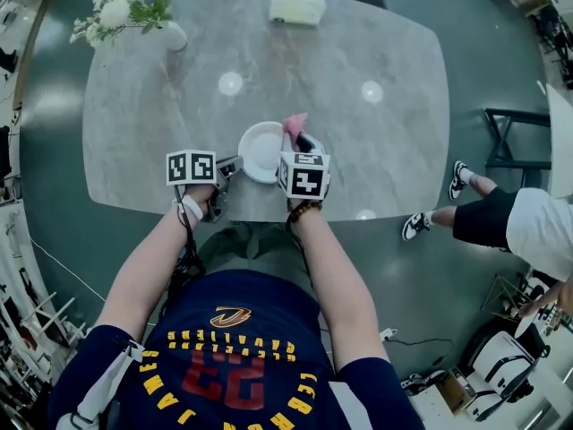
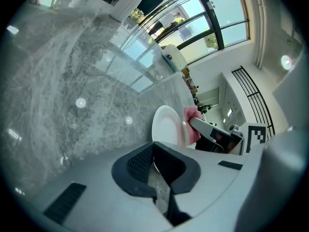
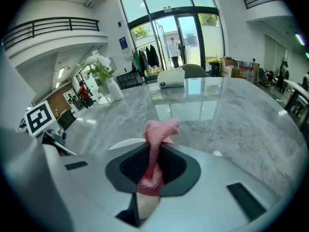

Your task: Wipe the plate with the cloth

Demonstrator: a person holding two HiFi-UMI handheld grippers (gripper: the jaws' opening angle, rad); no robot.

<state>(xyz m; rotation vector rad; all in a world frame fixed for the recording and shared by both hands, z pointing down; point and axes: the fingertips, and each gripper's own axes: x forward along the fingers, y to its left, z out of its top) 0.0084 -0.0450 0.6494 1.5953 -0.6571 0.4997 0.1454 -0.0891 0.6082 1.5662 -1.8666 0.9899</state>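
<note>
1. Left gripper [image 1: 231, 164]: jaws closed tight, apparently pinching the near-left rim of the plate [image 1: 260, 150] and steadying it.
2. Right gripper [image 1: 303, 140]: jaws clamped on the pink cloth [image 1: 295, 124], which is bunched and sticks out past the tips.
3. Plate sits near the near edge of the marble table [image 1: 376, 150], between the two grippers.
4. Cloth is at the plate's far-right rim; contact with the plate is unclear.
5. Progress: grasps done, wiping looks underway or about to begin. Plate looks white; how much has been wiped cannot be told.
6. Left to do: sweep cloth across plate face.
</note>
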